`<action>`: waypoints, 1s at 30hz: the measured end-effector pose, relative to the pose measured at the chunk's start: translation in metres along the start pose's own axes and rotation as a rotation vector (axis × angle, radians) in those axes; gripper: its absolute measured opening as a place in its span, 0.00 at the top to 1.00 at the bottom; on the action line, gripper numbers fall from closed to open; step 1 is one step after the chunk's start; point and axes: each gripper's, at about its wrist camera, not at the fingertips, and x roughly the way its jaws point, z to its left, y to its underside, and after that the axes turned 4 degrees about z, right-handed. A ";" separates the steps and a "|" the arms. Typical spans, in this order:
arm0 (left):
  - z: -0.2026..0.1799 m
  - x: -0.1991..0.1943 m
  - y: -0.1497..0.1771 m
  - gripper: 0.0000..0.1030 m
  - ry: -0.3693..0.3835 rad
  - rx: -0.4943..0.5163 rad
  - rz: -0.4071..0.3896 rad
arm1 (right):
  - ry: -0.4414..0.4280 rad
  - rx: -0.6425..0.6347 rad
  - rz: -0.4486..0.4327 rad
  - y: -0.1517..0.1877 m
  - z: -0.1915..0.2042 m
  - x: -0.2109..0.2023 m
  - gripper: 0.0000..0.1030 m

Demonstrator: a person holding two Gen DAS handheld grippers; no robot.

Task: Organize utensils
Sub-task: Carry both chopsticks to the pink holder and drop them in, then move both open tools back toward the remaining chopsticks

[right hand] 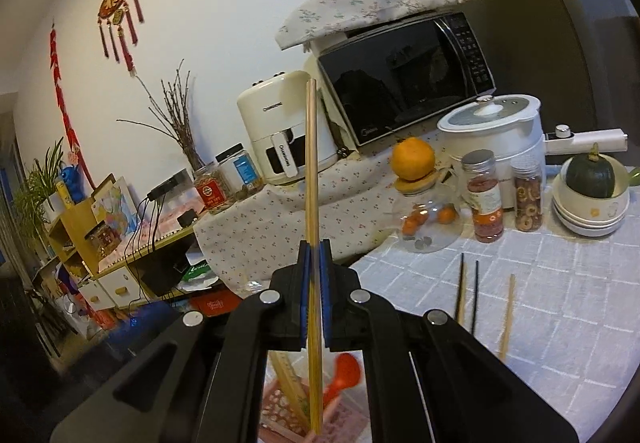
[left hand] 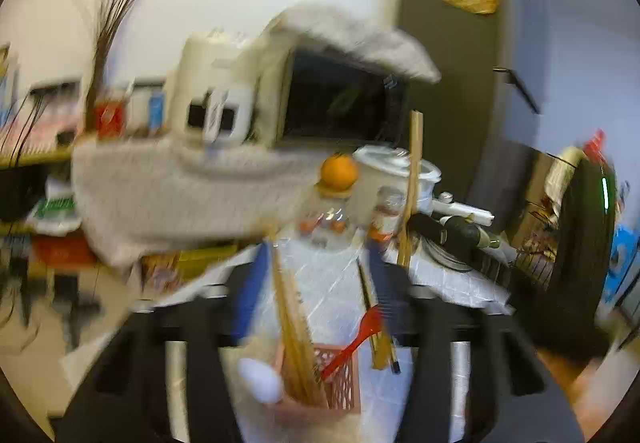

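My right gripper point(right hand: 314, 255) is shut on a wooden chopstick point(right hand: 311, 171), held upright with its lower end inside a pink basket point(right hand: 280, 409). The basket holds more wooden chopsticks point(right hand: 287, 383) and a red spoon point(right hand: 343, 377). In the blurred left wrist view the same pink basket point(left hand: 340, 379) sits between my open left gripper's point(left hand: 316, 267) jaws, with wooden chopsticks point(left hand: 294, 327), a red fork point(left hand: 356, 343) and a white spoon point(left hand: 260, 379) in it. Two black chopsticks point(right hand: 469, 291) and one wooden chopstick point(right hand: 507, 317) lie loose on the tablecloth point(right hand: 540, 323).
A glass jar point(right hand: 426, 221) topped by an orange point(right hand: 413, 159), two spice jars point(right hand: 486, 199), a white cooker point(right hand: 494, 135), stacked bowls with a green squash point(right hand: 592, 179), a microwave point(right hand: 404, 79) and an air fryer point(right hand: 280, 127) stand behind. The table's left edge drops to cluttered shelves.
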 end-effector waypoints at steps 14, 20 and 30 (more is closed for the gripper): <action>0.035 -0.004 -0.013 0.42 0.025 -0.092 0.268 | 0.031 -0.046 0.064 0.024 0.021 0.010 0.64; 0.006 -0.004 -0.012 0.42 0.074 -0.045 0.274 | 0.075 0.077 -0.017 -0.012 -0.026 -0.029 0.63; -0.097 0.036 0.026 0.42 0.161 0.127 0.400 | 0.310 0.311 0.114 -0.021 -0.161 -0.066 0.62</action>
